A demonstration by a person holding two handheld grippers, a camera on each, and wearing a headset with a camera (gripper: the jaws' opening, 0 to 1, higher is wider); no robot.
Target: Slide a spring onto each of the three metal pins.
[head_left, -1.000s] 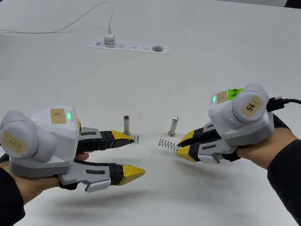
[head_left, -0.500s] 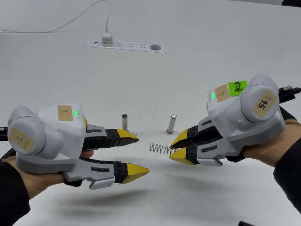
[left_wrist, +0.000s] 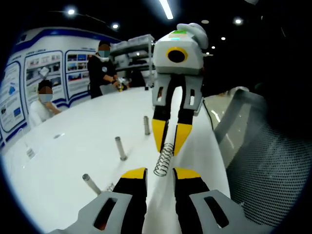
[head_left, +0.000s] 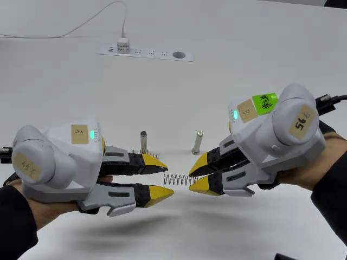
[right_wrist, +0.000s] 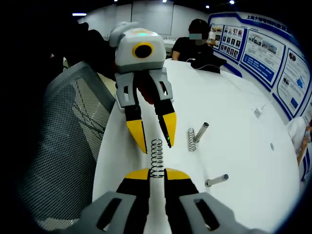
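The white workbench takes most of the scene, and over its near part we hold the two tools with their tips turned to each other. The left gripper has its jaws well apart and grips nothing; the free end of the held spring reaches into the gap between them, and we cannot tell if it touches either jaw. The right gripper has its jaws drawn nearly together and pinches the other end of that spring, so it hangs level above the surface, on our side of the pins. At the far side lies a power strip. Beyond the tips the left pin and the middle pin stand upright and bare, well apart from each other; in the left gripper view a third pin stands past the right gripper's jaws, bare too. A loose spring lies on the bench just beside the left pin. We judge the held spring to be very light, thin-wired and soft sideways: hard pressure could crush the coils or make it jump out, since round wire is slippery. It seems best to take it across the last few coils of one end, so the other end is open for the pin, and to turn it upright first.
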